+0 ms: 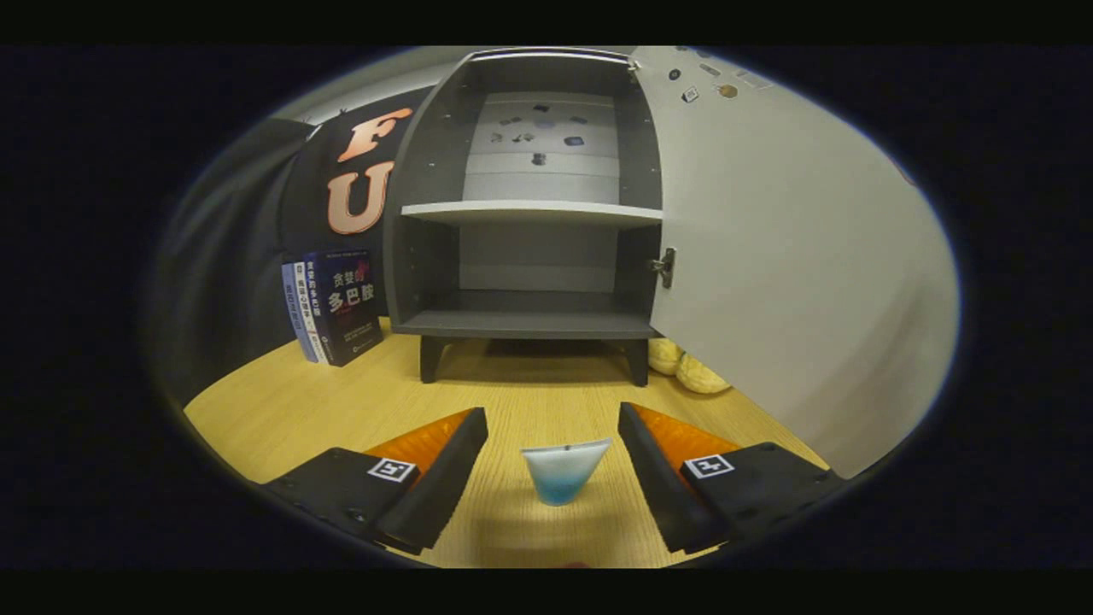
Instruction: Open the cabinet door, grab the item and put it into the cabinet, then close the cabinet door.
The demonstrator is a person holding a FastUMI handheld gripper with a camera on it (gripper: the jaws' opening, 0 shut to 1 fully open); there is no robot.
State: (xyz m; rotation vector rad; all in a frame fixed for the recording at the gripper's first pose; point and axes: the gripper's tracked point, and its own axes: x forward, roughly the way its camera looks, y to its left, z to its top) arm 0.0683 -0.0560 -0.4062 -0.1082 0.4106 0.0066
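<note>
Left of the cabinet, some books lean on the bench, close enough to be clipped on a wide swing. The tongs stand apart with the small cone-shaped item between them, neither finger touching it; its sloped sides look likely to slip or tip if squeezed off-centre. At right the open door crowds the path and hides most of something yellow behind it.
</note>
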